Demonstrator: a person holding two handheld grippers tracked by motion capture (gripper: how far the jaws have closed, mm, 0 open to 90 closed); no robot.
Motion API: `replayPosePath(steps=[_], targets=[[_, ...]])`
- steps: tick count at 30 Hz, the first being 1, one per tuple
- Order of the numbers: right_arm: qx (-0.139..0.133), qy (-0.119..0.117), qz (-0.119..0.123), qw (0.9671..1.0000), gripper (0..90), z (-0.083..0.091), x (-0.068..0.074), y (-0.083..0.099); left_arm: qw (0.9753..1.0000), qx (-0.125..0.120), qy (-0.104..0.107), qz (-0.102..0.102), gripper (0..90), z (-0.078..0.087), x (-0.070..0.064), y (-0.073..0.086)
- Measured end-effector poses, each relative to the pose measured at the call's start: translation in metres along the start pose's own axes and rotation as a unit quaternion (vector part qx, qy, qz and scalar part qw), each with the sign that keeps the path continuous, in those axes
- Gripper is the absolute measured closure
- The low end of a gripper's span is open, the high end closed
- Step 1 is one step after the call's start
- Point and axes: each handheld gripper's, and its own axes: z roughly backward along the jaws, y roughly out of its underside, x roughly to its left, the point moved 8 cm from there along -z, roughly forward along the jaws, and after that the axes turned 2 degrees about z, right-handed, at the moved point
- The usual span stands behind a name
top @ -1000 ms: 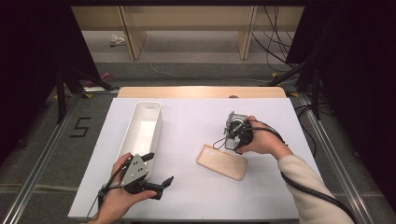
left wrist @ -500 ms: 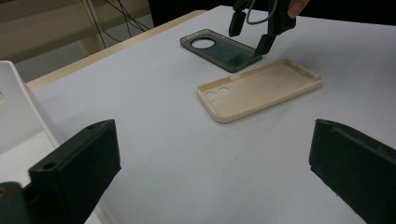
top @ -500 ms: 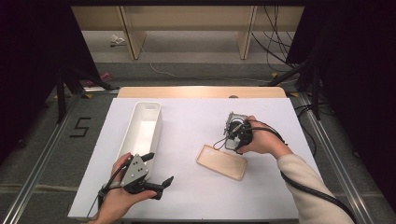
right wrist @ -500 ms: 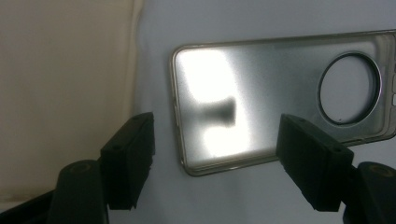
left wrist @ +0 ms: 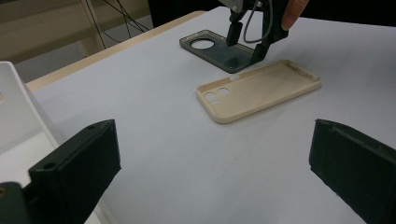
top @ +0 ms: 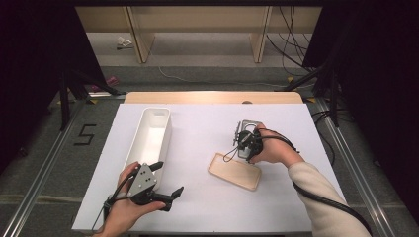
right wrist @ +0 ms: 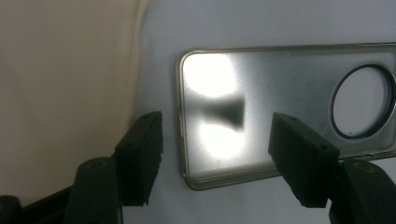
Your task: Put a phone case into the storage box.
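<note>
Standstill over the smoke-grey translucent plastic phone case

Position of item: the case lies flat, inner face up, on the white table cover, right of centre, its round camera hole at the end farthest from the person. It sits just beside a beige rubbery phone case, also lying open side up. The two are close but appear apart.

Right gripper: poised directly over the near end of the grey case. Its jaws are spread. One stands outside the short end edge, over the strip of table between the two cases, and the other is above the case floor. Nothing is clamped. Whether the tips touch the surface cannot be told.

Change noted: none of substance. Compared with the high view of a second and half a second ago, the right gripper, both cases and both hands stand where they stood. Judgement: the pick-up is lined up but not begun; the hand seems to be settling its aim on the thin rim.

Left gripper: rests at the near left of the table with its jaws wide apart and empty, next to the long white plastic bin, a likely destination.

Risk: a shallow rim may slip from the jaws on closing.
</note>
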Motion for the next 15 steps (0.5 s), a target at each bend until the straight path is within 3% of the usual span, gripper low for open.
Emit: replayPosePath(steps=[8,15], targets=[[0.017,0.002,0.006,0.9998,40.7,-0.0068,-0.0005,0.0015,1.0000,0.000,0.001,0.001,1.6,-0.0001,-0.0001,0.0001],[0.015,-0.005,0.021,0.9996,51.9,-0.0073,0.0018,-0.0003,1.0000,0.000,0.001,0.002,1.5,-0.0003,-0.0006,0.0002]])
